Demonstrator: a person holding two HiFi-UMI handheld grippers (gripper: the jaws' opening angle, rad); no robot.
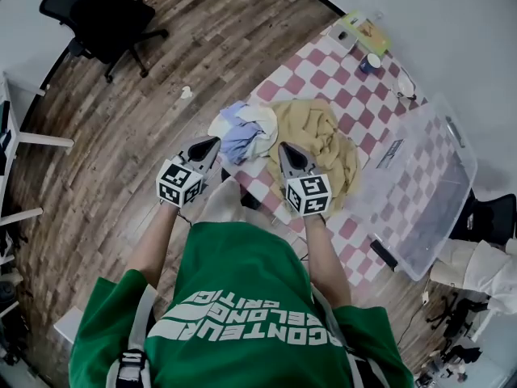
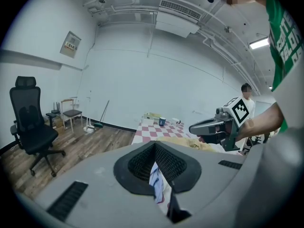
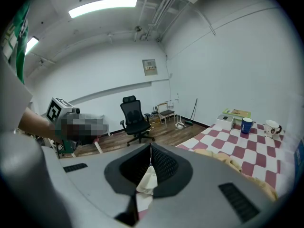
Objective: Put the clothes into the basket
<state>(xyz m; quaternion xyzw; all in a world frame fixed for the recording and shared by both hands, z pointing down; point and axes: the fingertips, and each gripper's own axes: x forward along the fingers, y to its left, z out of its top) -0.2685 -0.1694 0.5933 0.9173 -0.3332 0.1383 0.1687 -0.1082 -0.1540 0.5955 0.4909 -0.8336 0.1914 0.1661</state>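
A heap of clothes lies on the checkered table [image 1: 355,103]: a tan garment [image 1: 319,140] and, to its left, a blue and white garment [image 1: 241,132]. The clear plastic basket [image 1: 428,192] stands at the table's right end, apart from the heap. My left gripper [image 1: 213,142] hangs just left of the blue and white garment, its jaws shut on nothing. My right gripper [image 1: 283,146] hovers at the tan garment's near edge, also shut and holding nothing. In the left gripper view the shut left gripper [image 2: 155,144] points at blue and white cloth [image 2: 156,179], with the right gripper [image 2: 192,128] at the right.
A blue mug [image 1: 370,63], a white cup [image 1: 406,83] and a yellow-green box [image 1: 363,31] stand at the table's far end. A black office chair [image 1: 97,14] is on the wooden floor at the upper left. Another person [image 1: 485,269] is beyond the basket.
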